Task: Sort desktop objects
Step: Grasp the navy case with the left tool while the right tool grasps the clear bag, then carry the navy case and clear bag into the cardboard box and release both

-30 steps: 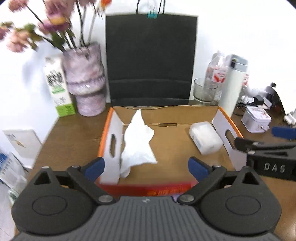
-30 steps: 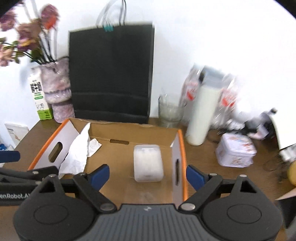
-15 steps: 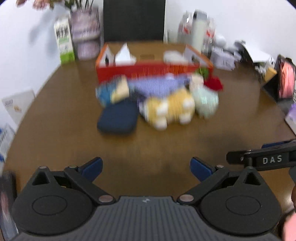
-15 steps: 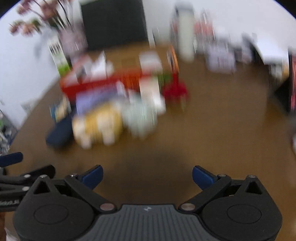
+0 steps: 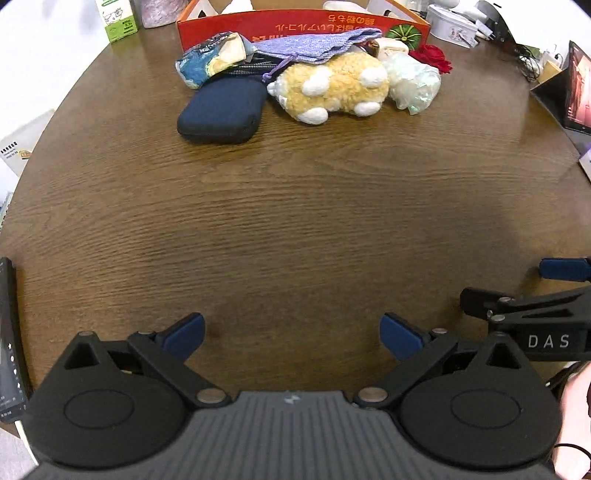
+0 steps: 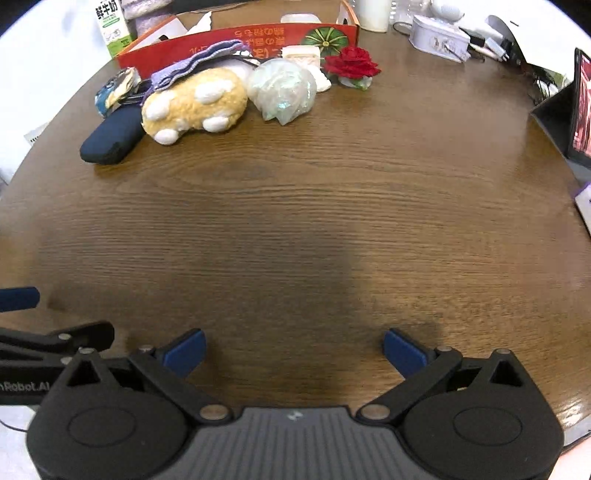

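A pile of objects lies in front of the red cardboard box [image 5: 303, 26] [image 6: 236, 37]: a dark blue pouch [image 5: 221, 110] [image 6: 110, 136], a yellow plush toy [image 5: 332, 86] [image 6: 195, 105], a purple cloth bag [image 5: 317, 44], a printed blue pouch [image 5: 210, 59], a pale crumpled plastic bag [image 5: 413, 83] [image 6: 284, 90] and a red rose [image 6: 351, 66]. My left gripper [image 5: 291, 334] and right gripper [image 6: 293, 349] are both open and empty, low over the bare wood at the near side, far from the pile.
The table [image 5: 295, 221] is round and brown. A milk carton [image 6: 110, 26], a white tin [image 6: 436, 35], cables and a screen [image 6: 581, 107] stand around the far and right edges. A dark device [image 5: 7, 332] lies at the near left edge.
Both grippers have pulled back from above the box to the near side of the table. The pile in front of the box has come into view. Both stay open.
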